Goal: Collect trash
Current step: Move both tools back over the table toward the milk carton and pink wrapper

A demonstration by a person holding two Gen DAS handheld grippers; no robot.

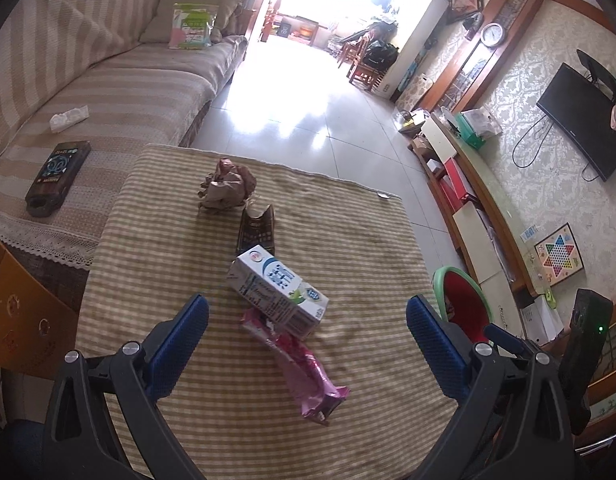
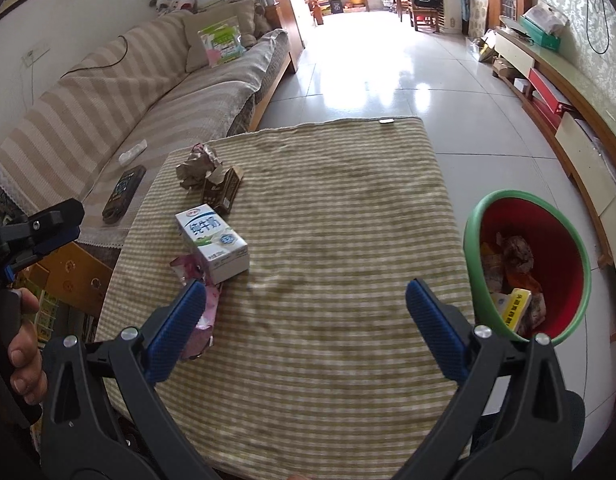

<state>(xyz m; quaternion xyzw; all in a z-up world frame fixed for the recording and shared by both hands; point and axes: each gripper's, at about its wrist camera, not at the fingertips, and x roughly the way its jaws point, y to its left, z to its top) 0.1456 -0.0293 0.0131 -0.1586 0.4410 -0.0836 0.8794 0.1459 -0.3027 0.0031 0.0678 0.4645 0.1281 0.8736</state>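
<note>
On a striped cloth-covered table (image 1: 347, 240) lie a white and blue milk carton (image 1: 278, 290), a pink wrapper (image 1: 304, 372) under it, a dark brown carton (image 1: 259, 229) and a crumpled brown paper ball (image 1: 226, 186). My left gripper (image 1: 308, 320) is open above the milk carton and wrapper. My right gripper (image 2: 306, 306) is open and empty over the bare cloth (image 2: 327, 240), with the milk carton (image 2: 212, 238) and the pink wrapper (image 2: 200, 300) by its left finger. A red bin with a green rim (image 2: 527, 264) at the table's right holds several pieces of trash.
A striped sofa (image 1: 108, 92) stands left of the table, with a dark remote-like device (image 1: 58, 178) and a tissue (image 1: 68, 118) on it. A low cabinet (image 1: 479, 200) and a TV (image 1: 579, 120) line the right wall. Tiled floor lies beyond the table.
</note>
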